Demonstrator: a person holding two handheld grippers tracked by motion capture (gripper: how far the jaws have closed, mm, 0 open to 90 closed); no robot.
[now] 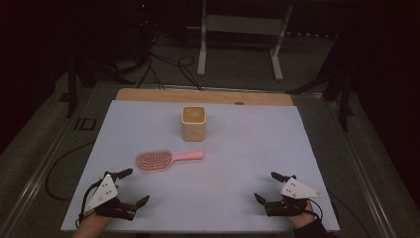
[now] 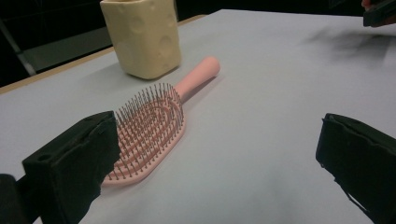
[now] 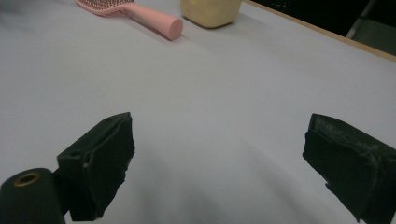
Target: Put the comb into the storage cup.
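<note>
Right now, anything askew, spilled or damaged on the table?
Nothing stands out. The pink hairbrush lies flat, bristles up, apart from the upright cream cup. No spill shows on the table. Left gripper and right gripper are open, holding nothing.

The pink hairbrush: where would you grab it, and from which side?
Probably by its handle, from above: the pink hairbrush lies flat, bristles up, and the smooth, narrow handle points right, clear of the cream cup. The open left hand-held gripper sits nearest.

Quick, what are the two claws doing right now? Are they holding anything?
Left claw: open, holding nothing; the pink hairbrush lies just ahead of it.
Right claw: open, holding nothing.
</note>
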